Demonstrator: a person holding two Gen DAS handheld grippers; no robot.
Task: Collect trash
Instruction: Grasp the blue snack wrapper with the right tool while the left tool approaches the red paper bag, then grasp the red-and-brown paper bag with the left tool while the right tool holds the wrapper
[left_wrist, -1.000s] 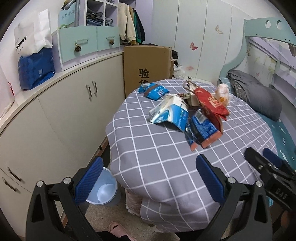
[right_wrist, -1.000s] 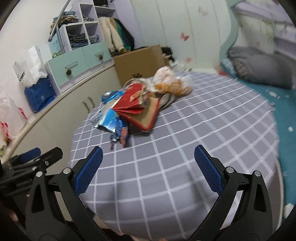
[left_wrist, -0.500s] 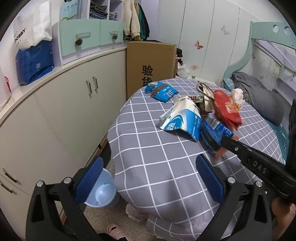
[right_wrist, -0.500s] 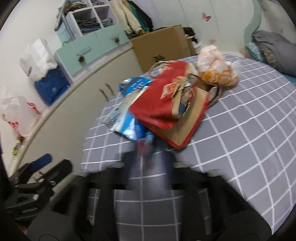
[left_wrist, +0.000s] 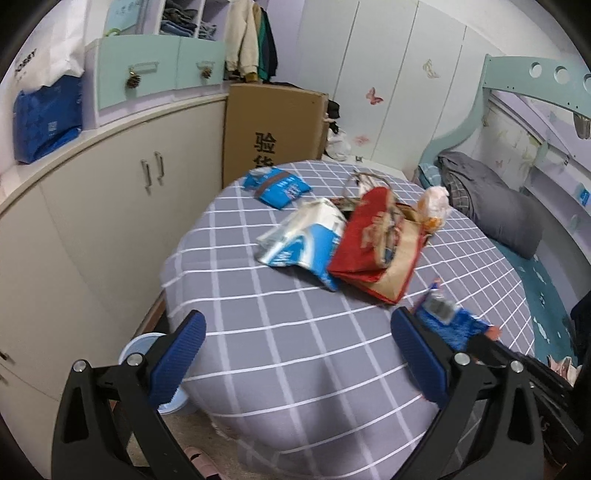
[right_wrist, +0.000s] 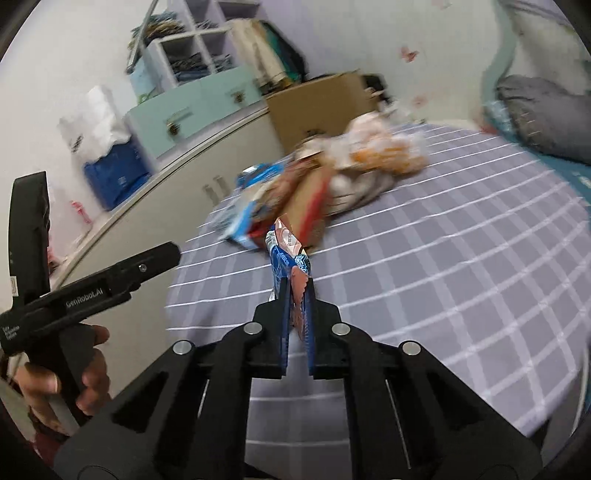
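Clamping the right tongs (right_wrist: 297, 306) hard on the crimped end of a blue wrapper (right_wrist: 286, 254), where a second ago they stood wide apart over bare cloth with nothing between them. Pinches the wrapper edge-on, its body sticking up at 12 o'clock from the tips, towards the heap. From the left wrist, shows the same wrapper (left_wrist: 443, 317) at 5 o'clock of the heap and apart from it, just past the right-hand pad of the left tongs (left_wrist: 299, 354). Cannot tell whether its far end brushes the bench (left_wrist: 258, 332) or hangs clear.

Leaves the left tongs released, empty, hovering over the near edge of the bench, gripped by a hand (right_wrist: 74, 376) at 8 o'clock in the right-wrist view.

Means, by judgement, one piece of trash secured and pulled out of the heap, with the drop not yet made. Offers a pale blue bin (left_wrist: 138, 345) on the floor at 8 o'clock of the bench, partly hidden behind the left pad; likely the place for it, so a carry across the near edge and a release over the rim.

Leaves on the cloth a red bag (left_wrist: 369, 240) at the middle, a blue-and-white pack (left_wrist: 303, 240) touching it at 9 o'clock, a blue pouch (left_wrist: 277, 186) apart at 11 o'clock, and a plastic bag (left_wrist: 434, 206) with something orange at 2 o'clock. Early in the job, then, with most of it untouched.
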